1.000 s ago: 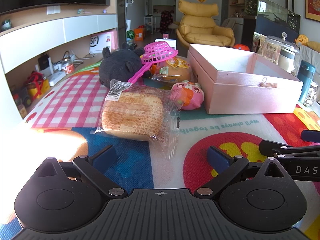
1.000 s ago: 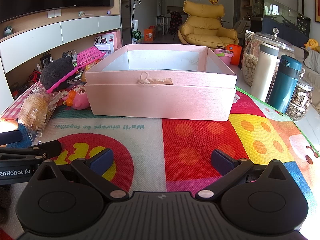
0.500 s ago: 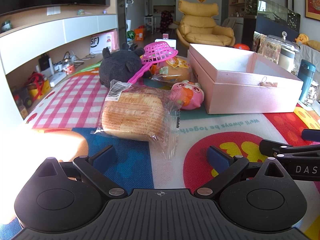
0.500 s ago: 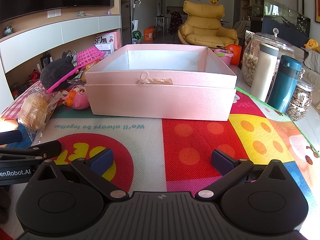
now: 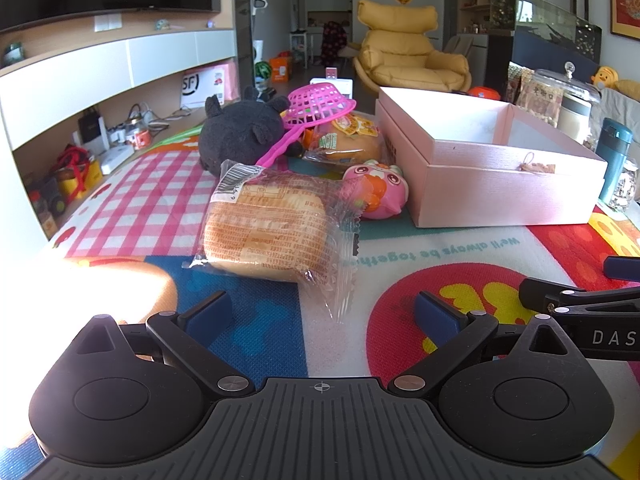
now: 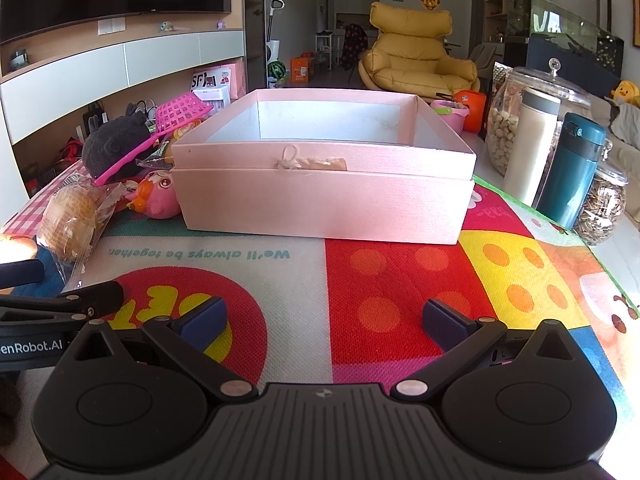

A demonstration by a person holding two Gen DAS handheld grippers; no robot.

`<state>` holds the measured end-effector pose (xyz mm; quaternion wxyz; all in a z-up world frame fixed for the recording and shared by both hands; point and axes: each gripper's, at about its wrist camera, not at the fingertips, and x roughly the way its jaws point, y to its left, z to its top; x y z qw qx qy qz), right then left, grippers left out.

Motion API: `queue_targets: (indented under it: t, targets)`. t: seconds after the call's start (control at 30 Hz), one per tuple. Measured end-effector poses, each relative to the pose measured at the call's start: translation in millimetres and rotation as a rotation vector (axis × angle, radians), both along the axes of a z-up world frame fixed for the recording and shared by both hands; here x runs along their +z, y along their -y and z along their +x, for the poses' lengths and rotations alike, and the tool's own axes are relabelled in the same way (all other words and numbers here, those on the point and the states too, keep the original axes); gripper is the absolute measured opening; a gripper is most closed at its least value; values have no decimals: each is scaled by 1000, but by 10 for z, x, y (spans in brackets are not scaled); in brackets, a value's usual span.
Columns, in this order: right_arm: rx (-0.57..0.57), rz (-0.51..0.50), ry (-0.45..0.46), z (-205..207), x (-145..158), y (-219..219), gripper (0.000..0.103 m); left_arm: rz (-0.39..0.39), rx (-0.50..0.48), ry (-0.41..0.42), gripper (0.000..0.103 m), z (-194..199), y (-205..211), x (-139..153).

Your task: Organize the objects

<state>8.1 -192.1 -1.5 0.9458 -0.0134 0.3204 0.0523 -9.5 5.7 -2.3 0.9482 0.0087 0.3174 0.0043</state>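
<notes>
Pink box: my landmark, the open pink box (image 6: 322, 184) sits on the colourful play mat (image 6: 400, 272), lid off and nothing visible inside.
My left gripper: my left gripper (image 5: 320, 314) is held low and level over the mat, fingers spread wide, nothing between them; it points at the bagged bread.
My right gripper: my right gripper (image 6: 323, 320) is likewise low and level, fingers apart and holding nothing, aimed squarely at the box's front wall.
Bagged bread: the wrapped bread (image 5: 266, 232) lies flat on the mat, left of the box and nearest my left fingers, its crinkled wrapper edge reaching towards them.
Pink toy: a pink squishy toy (image 5: 378, 192) rests against the box's left front corner, touching the bread's wrapper.
Behind the bread: a second packaged bun (image 5: 346, 146) lies beside the box's left wall; a black plush (image 5: 240, 136) sits left of it, with a magenta plastic strainer (image 5: 316, 106) leaning over both.
Right of the box: a white flask (image 6: 530, 148), a teal flask (image 6: 570, 172) and glass jars (image 6: 600, 208) stand just off the mat's edge.
</notes>
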Motion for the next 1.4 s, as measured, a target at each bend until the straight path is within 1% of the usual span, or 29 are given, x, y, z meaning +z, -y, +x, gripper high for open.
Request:
queue_targets:
  t: [0.13, 0.2, 0.3, 0.37, 0.4, 0.5, 0.57, 0.7, 0.8, 0.9, 0.97, 1.03, 1.1, 1.17, 1.23, 1.33, 1.4]
  targets:
    - [0, 1, 0, 1, -1, 0, 103, -10, -4, 2, 100, 36, 12, -6]
    - [2, 7, 1, 1, 2, 6, 103, -11, -18, 6, 100, -7, -10, -6]
    - [35, 18, 5, -1, 11, 14, 103, 7, -82, 0, 100, -80, -10, 40]
    - [62, 29, 0, -5, 24, 24, 103, 25, -101, 24, 100, -108, -42, 113]
    - [67, 36, -1, -4, 28, 38, 103, 22, -93, 38, 100, -98, -89, 166]
    - [69, 61, 0, -2, 35, 74, 103, -27, -63, 32, 100, 74, -271, 304]
    - [70, 54, 1, -5, 32, 64, 103, -23, -57, 15, 100, 238, -329, 335]
    - [84, 26, -6, -13, 29, 35, 103, -14, -76, -27, 100, 511, -351, 286]
    - [98, 16, -27, 10, 43, 31, 103, -26, -83, -50, 100, 618, -350, 245]
    - [94, 34, -73, 69, 79, 48, 103, -33, -106, -33, 92, 612, -345, 235]
    - [86, 37, -105, 111, 101, 46, 103, -46, -130, -15, 87, 567, -345, 238]
    - [75, 7, -127, 138, 101, -8, 103, -68, -167, 7, 81, 478, -347, 258]
    - [61, -20, -133, 132, 102, -50, 103, -102, -228, 13, 80, 342, -349, 287]
    - [46, -19, -153, 162, 107, -60, 103, -150, -298, 6, 80, 203, -363, 294]
    - [27, -19, -180, 201, 124, -76, 103, -181, -363, -6, 79, 70, -389, 294]
    - [-46, -4, -206, 235, 137, -116, 103, -228, -430, -8, 79, -86, -484, 300]
    - [-78, -20, -222, 262, 145, -182, 103, -255, -454, 5, 79, -171, -572, 331]
